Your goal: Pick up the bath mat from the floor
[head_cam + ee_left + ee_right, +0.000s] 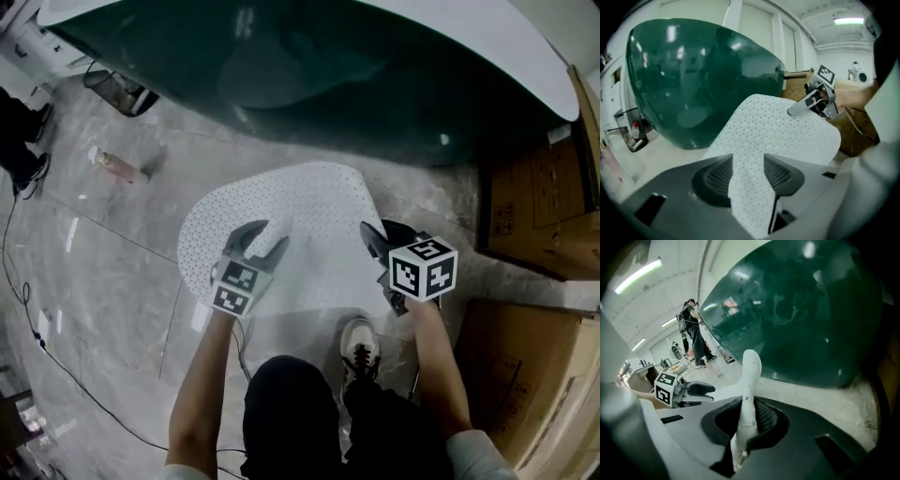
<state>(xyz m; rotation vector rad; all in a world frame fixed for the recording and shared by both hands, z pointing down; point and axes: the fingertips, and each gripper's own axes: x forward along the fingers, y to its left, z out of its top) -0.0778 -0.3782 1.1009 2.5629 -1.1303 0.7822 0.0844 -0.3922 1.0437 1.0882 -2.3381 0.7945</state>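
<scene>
The white dotted bath mat (300, 202) lies on the marble floor below the dark green tub, its near edge raised. My left gripper (266, 240) is at the mat's near left edge. In the left gripper view a fold of the mat (778, 136) runs through the gap of the left gripper (747, 159), whose jaws stand apart without pressing it. My right gripper (373, 239) is at the mat's right edge. The right gripper view shows the right gripper (749, 404) shut on the mat (751, 371), seen edge-on and standing up from the jaws.
The green tub (328, 75) fills the far side. Cardboard boxes (544, 206) stand at the right, another box (525, 375) nearer. A bottle (120, 166) lies on the floor at left, beside cables (19, 244). My shoe (359, 342) is by the mat's near edge.
</scene>
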